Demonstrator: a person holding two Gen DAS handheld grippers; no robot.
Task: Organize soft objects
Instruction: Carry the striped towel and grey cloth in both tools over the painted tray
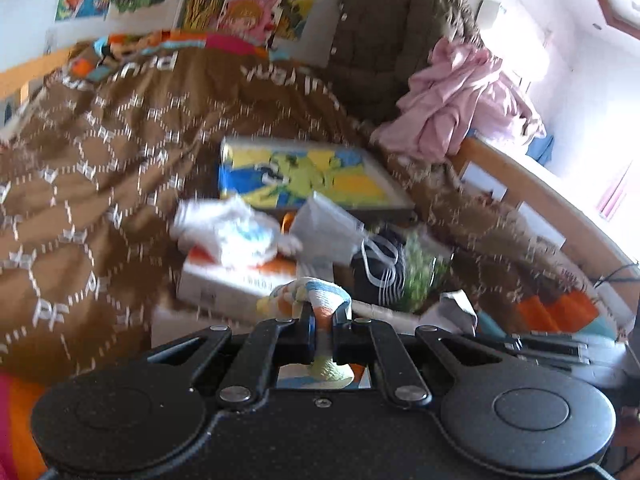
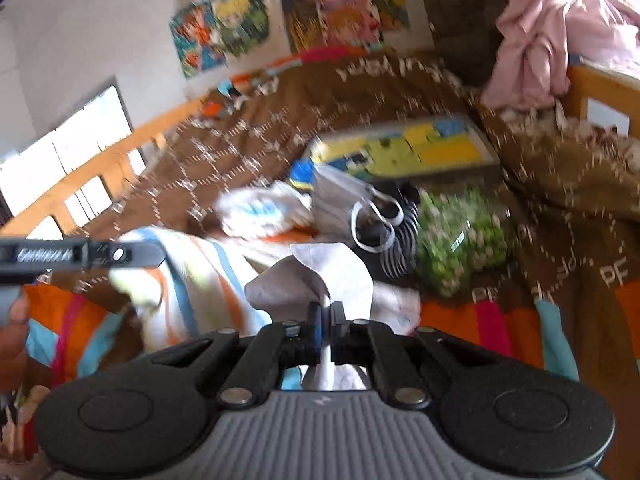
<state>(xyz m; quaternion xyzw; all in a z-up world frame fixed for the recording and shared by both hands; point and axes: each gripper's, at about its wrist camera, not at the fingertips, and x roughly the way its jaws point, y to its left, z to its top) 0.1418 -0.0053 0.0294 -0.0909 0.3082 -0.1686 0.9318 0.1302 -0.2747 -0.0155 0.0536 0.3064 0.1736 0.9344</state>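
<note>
Already, at lower centre of its view, the left claw [image 1: 323, 312] is pinching a bunched striped cloth [image 1: 316, 294] whose loose end could be snagging clutter on the bed [image 1: 80, 184]. Further right, the right claw [image 2: 325, 312] is gripping a thin white cloth [image 2: 320, 276] by one narrow fold, which may be slipping free.

Bright daylight, heavy motion blur, strong fisheye bend.

Blown out to white ahead and to the right of the left gripper [image 1: 323, 314], near the window [image 1: 592, 92]; glaring again on the white panels [image 2: 76, 168] far left of the right gripper [image 2: 325, 314]. Smeared pattern across the brown blanket [image 1: 100, 168], the posters [image 2: 288, 12] and the green bag [image 2: 460, 240]. Sharp only on both black gripper bodies close to the lens. Curved bed rail [image 1: 540, 184], dark rounded corners. Soft, faint shadows.
</note>
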